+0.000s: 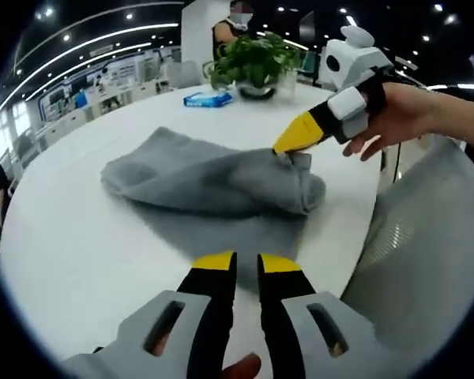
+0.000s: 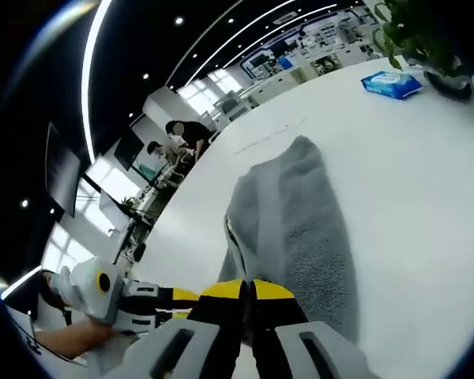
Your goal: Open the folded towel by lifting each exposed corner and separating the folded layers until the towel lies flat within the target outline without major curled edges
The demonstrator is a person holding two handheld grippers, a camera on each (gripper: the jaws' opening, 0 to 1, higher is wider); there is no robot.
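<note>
1. A soft grey terry towel [image 1: 213, 183] lies bunched and folded on the round white table [image 1: 71, 253], its layers heaped in thick rolls, not flat.
2. The right gripper [image 1: 288, 144], yellow-tipped, has its jaws closed on the towel's upper fold at the near corner.
3. The left gripper [image 1: 247, 263] hovers just short of the towel, jaws slightly parted, holding nothing.
4. A blue tissue pack [image 1: 208, 99] and a potted green plant [image 1: 253, 63] stand beyond the towel.

Left view low, right closer (tilted), sharing towel [image 1: 213, 185]
</note>
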